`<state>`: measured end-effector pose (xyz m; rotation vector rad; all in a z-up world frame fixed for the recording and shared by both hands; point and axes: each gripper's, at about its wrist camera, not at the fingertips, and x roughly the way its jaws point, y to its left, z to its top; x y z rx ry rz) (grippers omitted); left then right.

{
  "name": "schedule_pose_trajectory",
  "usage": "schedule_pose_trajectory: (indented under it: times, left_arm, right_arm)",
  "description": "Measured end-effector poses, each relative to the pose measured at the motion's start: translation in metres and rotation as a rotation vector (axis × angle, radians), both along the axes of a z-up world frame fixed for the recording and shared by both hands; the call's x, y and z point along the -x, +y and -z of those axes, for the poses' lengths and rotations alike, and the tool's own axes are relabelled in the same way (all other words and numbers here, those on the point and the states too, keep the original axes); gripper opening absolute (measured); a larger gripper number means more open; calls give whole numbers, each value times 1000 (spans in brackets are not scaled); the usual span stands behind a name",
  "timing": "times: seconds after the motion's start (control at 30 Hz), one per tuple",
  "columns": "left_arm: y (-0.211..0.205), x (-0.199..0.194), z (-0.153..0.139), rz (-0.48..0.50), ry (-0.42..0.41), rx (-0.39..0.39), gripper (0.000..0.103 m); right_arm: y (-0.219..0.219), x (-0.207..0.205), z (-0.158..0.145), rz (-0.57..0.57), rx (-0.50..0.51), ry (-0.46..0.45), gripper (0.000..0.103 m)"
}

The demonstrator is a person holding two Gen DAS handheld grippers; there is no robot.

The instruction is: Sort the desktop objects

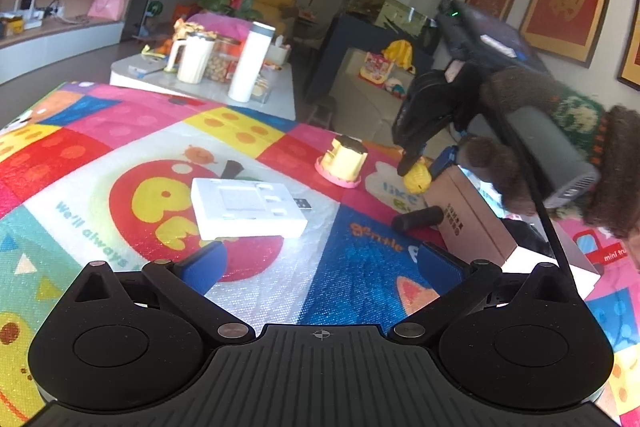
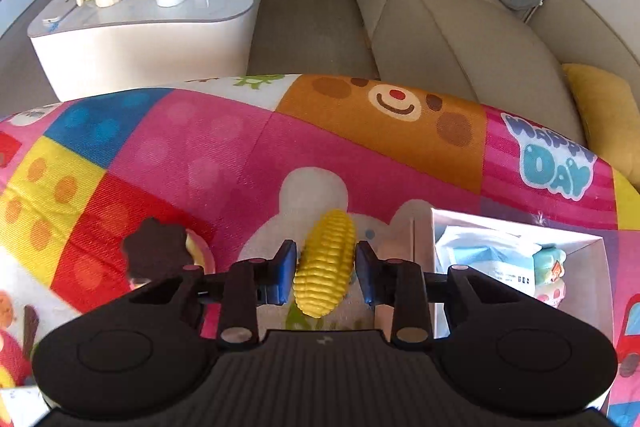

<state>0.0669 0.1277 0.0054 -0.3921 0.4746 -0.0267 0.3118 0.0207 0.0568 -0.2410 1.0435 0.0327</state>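
My right gripper [image 2: 326,257] is shut on a yellow toy corn cob [image 2: 329,235], held lengthwise between the blue pads above the colourful play mat [image 2: 224,155]. In the left wrist view that gripper [image 1: 412,167] hangs with the corn [image 1: 418,181] just left of an open cardboard box [image 1: 474,227]. The box [image 2: 520,227] lies right of the corn and holds soft packets. My left gripper [image 1: 320,263] stands wide open over the mat with nothing between its fingers. Ahead of it lie a flat white case [image 1: 246,207], a black USB stick [image 1: 303,203] and a black cylinder [image 1: 418,218].
A yellow toy cake on a pink base [image 1: 345,159] stands on the mat; its brown top [image 2: 156,251] shows left of my right gripper. Beyond the mat's far edge are a white low table [image 2: 140,27] with cups and jars, and a beige sofa [image 2: 460,27].
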Motion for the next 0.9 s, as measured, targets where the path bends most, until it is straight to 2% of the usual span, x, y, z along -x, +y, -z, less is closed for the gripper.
schedule_pose_trajectory:
  times: [0.2,0.3,0.4,0.53,0.6,0.67,0.73,0.77,0.83,0.9]
  left_arm:
    - [0,-1,0,1,7,0,103]
    - [-4,-1,-1,1,5,-21,103]
    - [-8,-1,-2,3,7,-45,103]
    - [-20,-2,-5,29,6,-119,103]
    - [-30,-3,-7,70,4,-181,103]
    - [-41,-6,-10,112,1,-246,103]
    - [-53,-12,-11,156,-7,-318,102]
    - [-59,-17,-11,178,-10,-354,100]
    - [-68,-27,-12,210,2,-402,75]
    - [-78,-42,-13,252,15,-439,73]
  right_arm:
    - [-54,109,-52,-181,-226,33,31]
    - [-91,165,-62,-227,-280,25,31]
    - [-125,208,-54,-215,-294,-11,31]
    - [-164,224,-20,-142,-279,-39,32]
    - [-179,225,-6,-109,-290,-69,32]
    - [-191,228,1,-92,-323,-101,41]
    - [-204,233,6,-76,-363,-142,58]
    - [-211,237,8,-63,-383,-165,62]
    - [-222,242,13,-39,-411,-198,67]
    - [-233,247,21,-18,-430,-221,69]
